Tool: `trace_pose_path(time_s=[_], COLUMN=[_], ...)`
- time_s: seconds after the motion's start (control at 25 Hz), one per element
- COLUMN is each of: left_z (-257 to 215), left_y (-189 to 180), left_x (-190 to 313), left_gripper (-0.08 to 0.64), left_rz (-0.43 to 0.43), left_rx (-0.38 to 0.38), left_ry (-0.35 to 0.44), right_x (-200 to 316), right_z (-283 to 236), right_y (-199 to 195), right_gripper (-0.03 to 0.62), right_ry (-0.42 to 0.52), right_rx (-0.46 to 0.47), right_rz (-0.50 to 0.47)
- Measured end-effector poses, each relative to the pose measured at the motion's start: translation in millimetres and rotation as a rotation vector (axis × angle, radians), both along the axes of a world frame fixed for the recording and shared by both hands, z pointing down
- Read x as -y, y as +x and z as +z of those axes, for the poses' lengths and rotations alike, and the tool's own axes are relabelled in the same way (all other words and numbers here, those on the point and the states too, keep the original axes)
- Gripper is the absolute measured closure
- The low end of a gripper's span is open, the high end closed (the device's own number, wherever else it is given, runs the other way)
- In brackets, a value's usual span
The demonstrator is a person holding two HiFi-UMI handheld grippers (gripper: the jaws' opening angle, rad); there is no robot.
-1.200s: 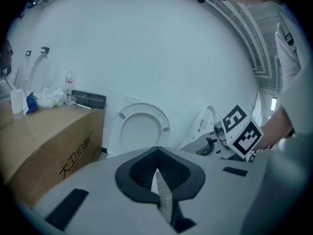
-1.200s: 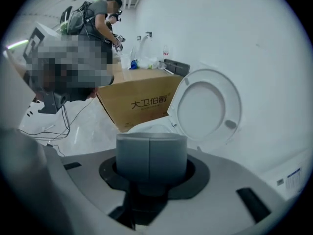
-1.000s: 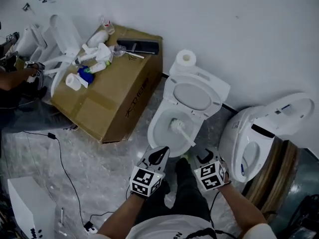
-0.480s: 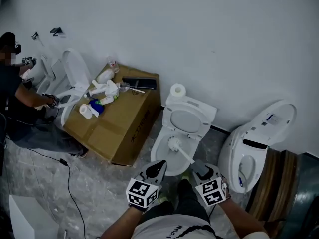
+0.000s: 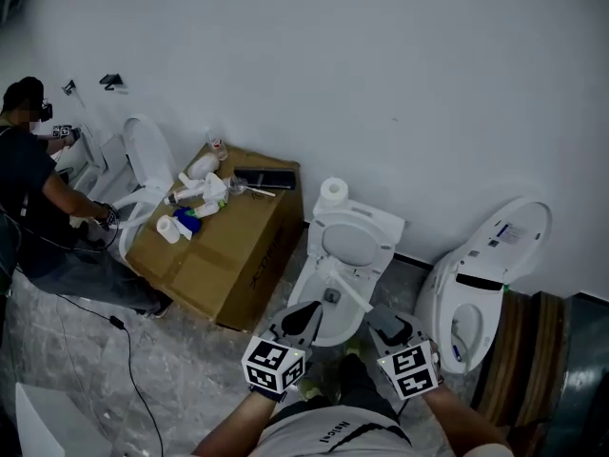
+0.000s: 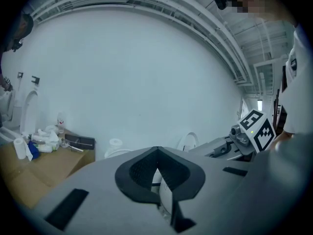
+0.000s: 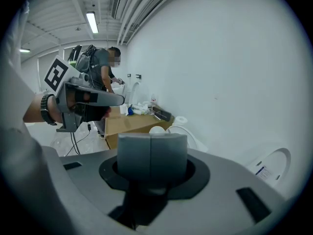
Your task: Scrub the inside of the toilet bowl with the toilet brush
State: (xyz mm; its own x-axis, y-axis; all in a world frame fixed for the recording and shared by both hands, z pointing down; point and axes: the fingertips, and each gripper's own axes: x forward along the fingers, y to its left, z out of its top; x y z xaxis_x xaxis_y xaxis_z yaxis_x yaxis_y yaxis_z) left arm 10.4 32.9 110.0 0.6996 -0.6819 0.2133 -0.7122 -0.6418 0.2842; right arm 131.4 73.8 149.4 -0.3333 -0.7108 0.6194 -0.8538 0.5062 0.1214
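Observation:
A white toilet stands against the wall with its lid raised. The toilet brush leans in the bowl, its white handle slanting down-right toward my right gripper. My left gripper hovers at the bowl's front rim, left of the handle, jaws shut and empty. My right gripper is just past the handle's end, pads pressed flat together with nothing between them. The left gripper view shows my left gripper with tips meeting. In the right gripper view my right gripper points over the toilet.
Left of the toilet is a cardboard box topped with bottles and paper rolls. A paper roll sits on the tank. A second toilet stands tilted at the right. A person crouches by another toilet far left. A cable crosses the floor.
The head view has pulled back and up, so the toilet looks smaller and farther. Both grippers stay shut low in front of the bowl. The brush still leans in the bowl.

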Motion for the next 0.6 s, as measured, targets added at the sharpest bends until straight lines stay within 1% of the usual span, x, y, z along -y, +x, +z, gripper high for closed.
trace_pose_path(time_s=[0.32,0.6], left_z=[-32,-41], left_y=[-3,-1], left_x=[5,1], left_gripper=[0.552,0.552], left_rz=[-0.009,-0.013], left_rx=[-0.010,-0.019], left_ry=[0.051,0.071], right_x=[-4,-10], right_z=[-33,-44], right_y=[-2,-1], right_gripper=[0.436,0.436], right_ry=[0.063,0.072], right_rx=[0.022,0.040], right_rz=[0.015,0.013])
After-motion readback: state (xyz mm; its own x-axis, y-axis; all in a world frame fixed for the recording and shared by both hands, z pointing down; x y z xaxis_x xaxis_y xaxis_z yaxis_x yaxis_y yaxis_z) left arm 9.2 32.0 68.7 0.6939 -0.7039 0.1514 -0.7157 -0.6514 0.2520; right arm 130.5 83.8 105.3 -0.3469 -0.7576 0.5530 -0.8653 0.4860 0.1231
